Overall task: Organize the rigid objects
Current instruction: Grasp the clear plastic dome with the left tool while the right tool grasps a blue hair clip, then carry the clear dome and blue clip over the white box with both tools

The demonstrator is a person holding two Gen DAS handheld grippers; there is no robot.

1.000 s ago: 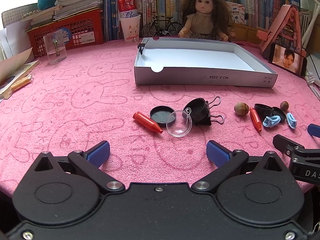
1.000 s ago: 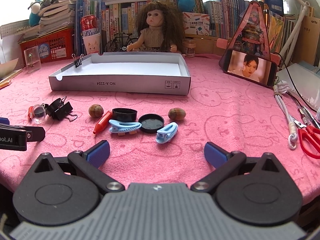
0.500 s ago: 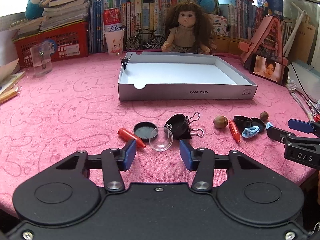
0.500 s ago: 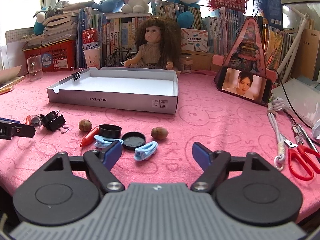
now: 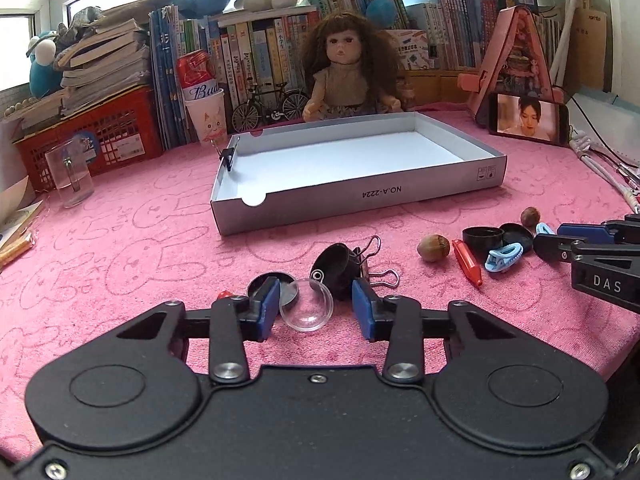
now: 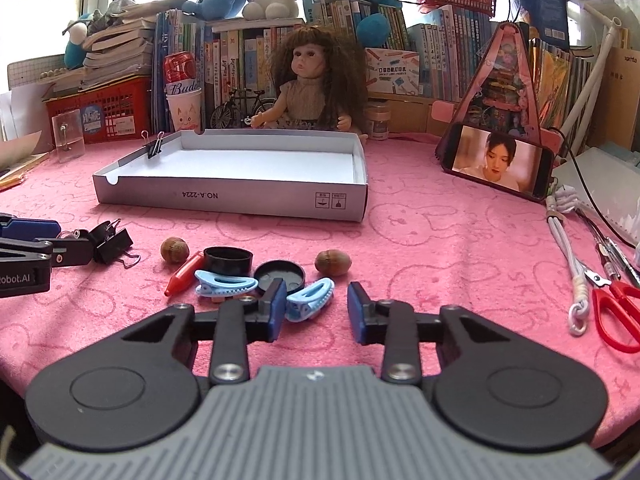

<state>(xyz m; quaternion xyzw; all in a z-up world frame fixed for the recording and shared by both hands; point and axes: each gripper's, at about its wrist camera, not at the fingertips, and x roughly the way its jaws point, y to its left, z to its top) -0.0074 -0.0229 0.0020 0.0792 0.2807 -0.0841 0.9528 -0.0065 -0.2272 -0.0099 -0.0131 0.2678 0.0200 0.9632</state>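
Observation:
Small items lie on the pink cloth in front of an empty white box (image 5: 360, 196). In the left wrist view, a clear dome lid (image 5: 306, 310) lies between the closing jaws of my left gripper (image 5: 316, 306), close to the left pad, with a gap on the right. A black cap (image 5: 286, 294) and a black binder clip (image 5: 352, 266) lie just beyond. In the right wrist view, my right gripper (image 6: 316, 308) is closing around a blue hair clip (image 6: 310, 298), which sits near the left pad and is not pinched. A second blue clip (image 6: 224, 284), black caps (image 6: 228, 260), a red crayon (image 6: 186, 274) and two nuts (image 6: 334, 262) lie nearby.
A binder clip (image 6: 154, 148) is clipped on the box's left wall. A doll (image 6: 308, 96), books and a red basket (image 6: 108, 112) line the back. A phone (image 6: 500, 164) stands at the right, with red scissors (image 6: 616, 316) and a white cord (image 6: 568, 264). A clear cup (image 5: 72, 176) stands at the left.
Both grippers' jaws have narrowed from wide open. The left gripper has come up to the clear dome, the right one to the blue hair clip. The items have not moved.

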